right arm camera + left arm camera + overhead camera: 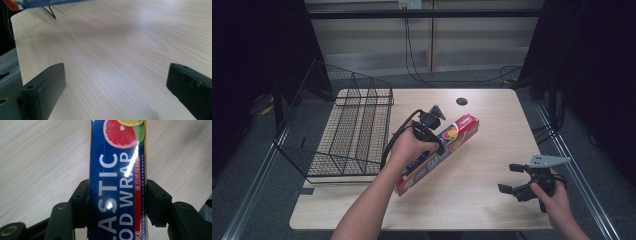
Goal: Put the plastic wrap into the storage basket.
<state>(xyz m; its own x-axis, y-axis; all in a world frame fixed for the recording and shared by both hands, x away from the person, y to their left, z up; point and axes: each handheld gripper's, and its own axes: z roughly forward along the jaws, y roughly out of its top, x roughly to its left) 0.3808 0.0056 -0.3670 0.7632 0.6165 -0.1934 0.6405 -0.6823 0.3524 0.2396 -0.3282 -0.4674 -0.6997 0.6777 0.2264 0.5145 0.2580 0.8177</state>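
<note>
A long blue and red plastic wrap box [444,145] hangs slanted above the middle of the wooden table [492,115]. My left gripper [434,137] is shut on its middle. In the left gripper view both black pads [79,202] press the sides of the plastic wrap box [117,180], with the table top beneath it. At the front right my right gripper [512,179] rests low over the table, open with nothing between its fingers. The right gripper view has its two jaws wide apart over bare wood, and one end of the plastic wrap box [47,2] shows at the top left.
A black wire basket [352,127] stands on the table's left side, open at the top. A round cable hole [461,101] sits near the far edge. Dark curtains flank the table, and cables lie on the floor behind it.
</note>
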